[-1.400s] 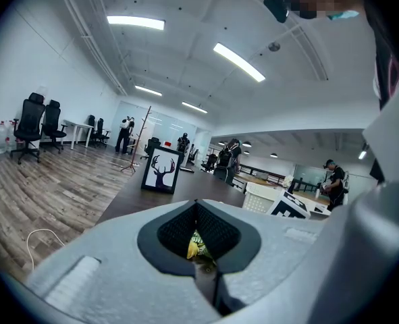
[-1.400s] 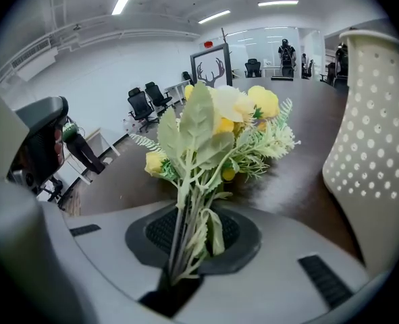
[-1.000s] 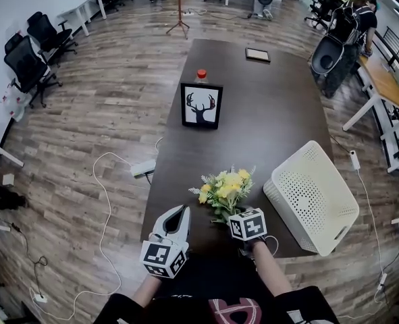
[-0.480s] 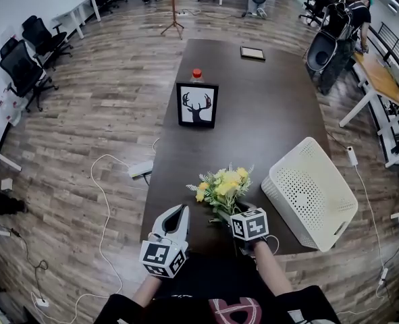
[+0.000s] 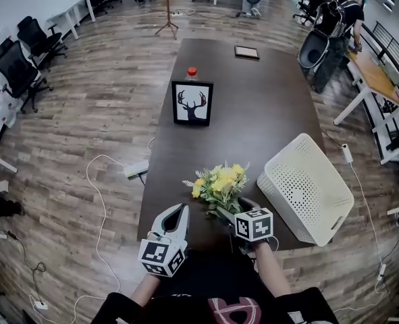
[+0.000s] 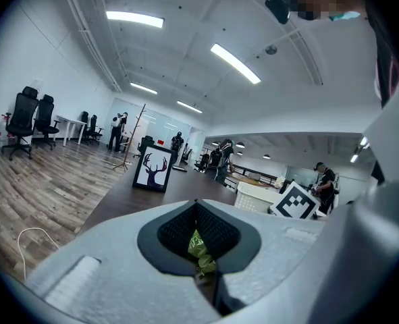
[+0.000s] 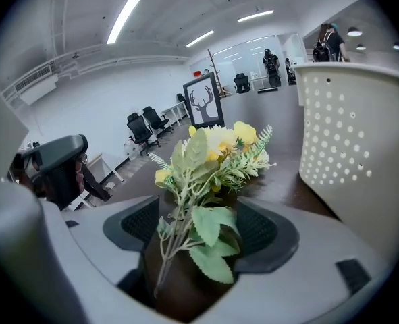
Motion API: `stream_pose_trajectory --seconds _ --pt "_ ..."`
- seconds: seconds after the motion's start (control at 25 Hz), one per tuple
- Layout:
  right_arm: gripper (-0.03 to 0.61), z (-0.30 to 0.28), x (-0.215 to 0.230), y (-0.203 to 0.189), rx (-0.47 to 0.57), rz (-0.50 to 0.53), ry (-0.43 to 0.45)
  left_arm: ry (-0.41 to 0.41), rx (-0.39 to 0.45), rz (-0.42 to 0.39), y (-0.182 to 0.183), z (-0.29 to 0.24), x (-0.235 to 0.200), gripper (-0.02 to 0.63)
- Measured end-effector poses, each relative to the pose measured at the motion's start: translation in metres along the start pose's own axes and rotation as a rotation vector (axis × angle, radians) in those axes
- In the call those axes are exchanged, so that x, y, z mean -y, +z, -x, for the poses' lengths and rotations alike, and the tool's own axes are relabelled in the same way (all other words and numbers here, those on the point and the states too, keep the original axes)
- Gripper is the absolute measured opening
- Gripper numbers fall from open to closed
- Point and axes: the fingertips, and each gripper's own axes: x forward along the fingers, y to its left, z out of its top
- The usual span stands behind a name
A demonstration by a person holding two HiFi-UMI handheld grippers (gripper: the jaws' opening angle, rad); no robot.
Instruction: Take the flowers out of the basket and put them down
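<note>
The bunch of yellow flowers (image 5: pixel 218 184) with green leaves lies on the dark table (image 5: pixel 267 106) near its front edge, left of the white perforated basket (image 5: pixel 307 187). My right gripper (image 5: pixel 231 206) is at the stem end and its jaws are opening. In the right gripper view the stems and leaves (image 7: pixel 192 221) lie between the wide-apart pads (image 7: pixel 260 228) without either one pressing on them. My left gripper (image 5: pixel 181 210) hovers left of the flowers, shut and empty; a bit of green leaf (image 6: pixel 198 247) shows through its jaw gap.
The basket (image 7: pixel 361 133) lies tipped on its side at the table's right front corner. A framed deer picture (image 5: pixel 192 103) stands mid-table with a red-capped bottle (image 5: pixel 192 72) behind it. A small flat frame (image 5: pixel 246 52) lies at the far end. Office chairs and cables surround the table.
My right gripper's jaws have spread apart around the stems, letting the flowers go onto the table. The left gripper has stayed where it was.
</note>
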Motion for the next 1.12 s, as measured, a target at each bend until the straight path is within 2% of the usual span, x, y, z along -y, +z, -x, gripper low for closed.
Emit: stream_pose_trajectory --seconds 0.36,0.68,1.12 --pt "0.356 0.028 -0.004 0.009 0.082 -0.011 -0.007 -0.034 -0.015 -0.005 -0.006 0.006 0.014 0.007" --pt "0.356 0.05 -0.017 0.013 0.139 0.018 -0.012 -0.061 -0.02 -0.006 -0.011 0.011 0.023 0.006" --pt "0.354 0.091 -0.041 0.029 0.3 0.078 -0.066 -0.094 -0.019 -0.01 -0.012 0.013 0.032 0.006"
